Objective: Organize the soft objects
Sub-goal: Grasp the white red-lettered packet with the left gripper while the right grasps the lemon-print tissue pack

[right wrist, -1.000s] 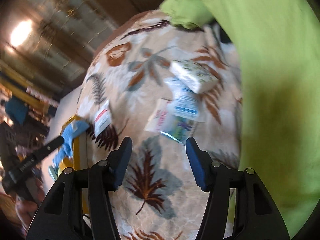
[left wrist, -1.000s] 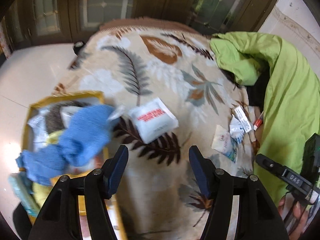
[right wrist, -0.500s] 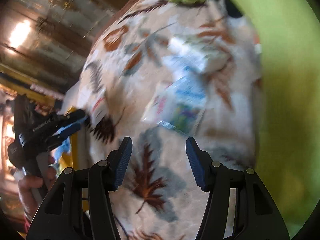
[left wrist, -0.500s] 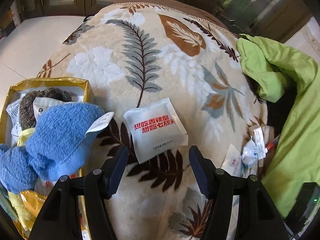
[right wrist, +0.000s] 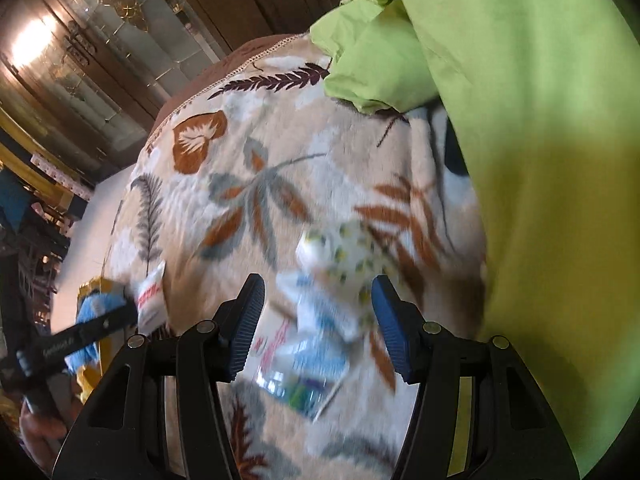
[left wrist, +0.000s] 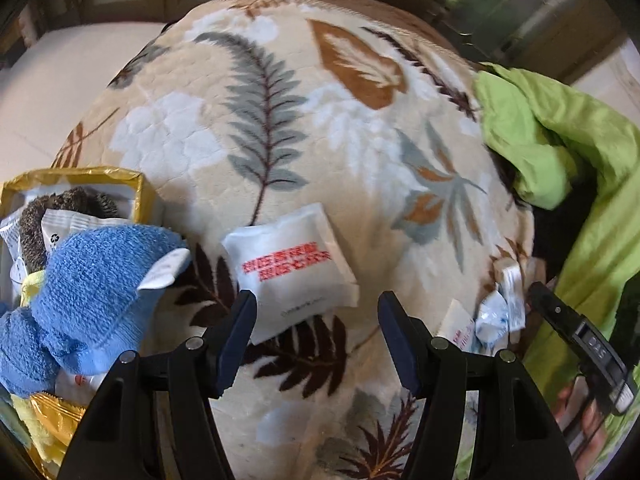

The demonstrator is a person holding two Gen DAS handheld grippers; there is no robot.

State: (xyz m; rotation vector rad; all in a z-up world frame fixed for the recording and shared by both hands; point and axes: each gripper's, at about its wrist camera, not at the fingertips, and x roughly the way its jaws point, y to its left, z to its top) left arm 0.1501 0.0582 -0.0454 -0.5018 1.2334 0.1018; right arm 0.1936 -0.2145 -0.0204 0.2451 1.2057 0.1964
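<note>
A white packet with red print (left wrist: 290,276) lies on the leaf-patterned blanket (left wrist: 280,120), just beyond my open left gripper (left wrist: 316,336), whose left finger overlaps its near corner. A blue towel (left wrist: 96,296) is heaped on the gold box (left wrist: 80,174) at the left. My right gripper (right wrist: 316,324) stands open above a blurred pile of tissue packs (right wrist: 320,320): a white one with yellow dots (right wrist: 348,248) and blue-and-white ones. Nothing is pressed between either pair of fingers. The same pile (left wrist: 496,312) shows small in the left wrist view, with the other gripper (left wrist: 580,344) beside it.
A bright green quilt (right wrist: 540,160) is bunched along the right side of the bed, close to my right gripper. The gold box also holds a brown fuzzy item (left wrist: 64,204), white packets and yellow cloth. White floor (left wrist: 60,92) and dark wooden glass doors (right wrist: 100,60) lie beyond.
My left gripper closed in on the white red-print packet, which grew larger in view. My right gripper swept across the blanket until the tissue packs came between its fingers.
</note>
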